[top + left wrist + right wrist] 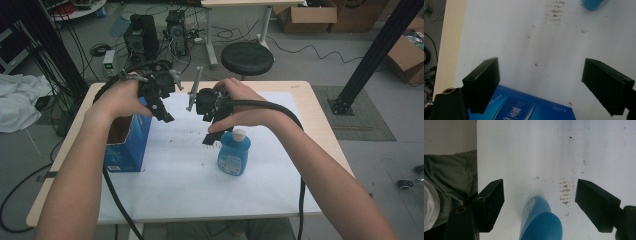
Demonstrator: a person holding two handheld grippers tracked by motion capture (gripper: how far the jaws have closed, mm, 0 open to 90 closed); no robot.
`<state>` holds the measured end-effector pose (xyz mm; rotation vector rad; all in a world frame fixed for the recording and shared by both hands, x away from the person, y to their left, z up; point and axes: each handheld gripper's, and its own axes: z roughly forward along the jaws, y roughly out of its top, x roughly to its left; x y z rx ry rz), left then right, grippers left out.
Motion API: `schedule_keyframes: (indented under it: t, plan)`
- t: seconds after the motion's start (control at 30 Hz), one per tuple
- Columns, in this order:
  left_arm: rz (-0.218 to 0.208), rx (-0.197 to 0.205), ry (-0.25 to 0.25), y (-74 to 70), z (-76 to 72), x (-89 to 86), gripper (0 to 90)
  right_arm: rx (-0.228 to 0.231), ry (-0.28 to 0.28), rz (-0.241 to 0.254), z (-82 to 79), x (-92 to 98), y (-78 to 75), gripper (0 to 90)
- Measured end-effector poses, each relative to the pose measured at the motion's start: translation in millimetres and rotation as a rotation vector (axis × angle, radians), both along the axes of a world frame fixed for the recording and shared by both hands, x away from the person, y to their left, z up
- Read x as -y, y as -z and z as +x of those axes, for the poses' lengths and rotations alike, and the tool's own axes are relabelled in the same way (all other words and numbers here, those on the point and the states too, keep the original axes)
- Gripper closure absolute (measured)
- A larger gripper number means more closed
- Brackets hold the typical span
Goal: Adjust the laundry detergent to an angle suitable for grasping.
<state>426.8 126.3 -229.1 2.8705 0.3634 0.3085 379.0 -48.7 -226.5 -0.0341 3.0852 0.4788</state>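
Blue bottle (234, 154) stands on the white mat, just under the right gripper (212, 131); the left gripper (162, 112) hangs by the blue box (125, 145). Left gripper view: jaws wide apart, nothing between, box (524, 106) below. Right gripper view: jaws wide apart above the bottle (540, 221), not touching it.

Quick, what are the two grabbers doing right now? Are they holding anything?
Left gripper: open, holding nothing, above the blue box.
Right gripper: open, holding nothing, above the blue bottle.

High view overhead, tool views close, downward (sharing bottle (234, 154))
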Motion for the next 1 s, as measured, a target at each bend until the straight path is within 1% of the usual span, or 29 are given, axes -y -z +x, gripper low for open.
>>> schedule_keyframes:
  t: [0.3,0.43,0.57,0.6,0.67,0.83,1.0]
  plan:
    - [-0.011,0.000,-0.004,-1.1,-1.1,-3.6,15.5,0.006,0.009,0.013,-0.4,1.7,-5.8,23.3]
    - [-0.006,-0.003,-0.006,-1.0,-0.5,-3.8,15.5,0.009,0.009,0.020,-0.1,3.5,-7.6,23.0]
    - [-0.001,0.007,-0.007,-0.9,-0.2,-2.6,15.4,0.008,0.007,0.029,-0.2,5.0,-9.4,23.0]
    - [-0.002,0.005,-0.010,-1.2,0.4,-2.0,15.3,0.003,0.000,0.034,-0.3,5.7,-10.1,22.7]
    - [0.002,0.003,-0.008,-0.8,0.3,-1.4,15.3,0.005,0.003,0.036,-0.5,5.9,-9.9,21.9]
    - [0.015,-0.002,-0.004,0.4,-0.3,0.8,15.3,0.007,-0.001,0.034,-0.3,5.7,-9.8,21.8]
    - [0.012,-0.004,-0.006,0.1,-1.2,0.2,15.3,0.005,-0.008,0.033,-0.2,4.9,-8.8,21.6]
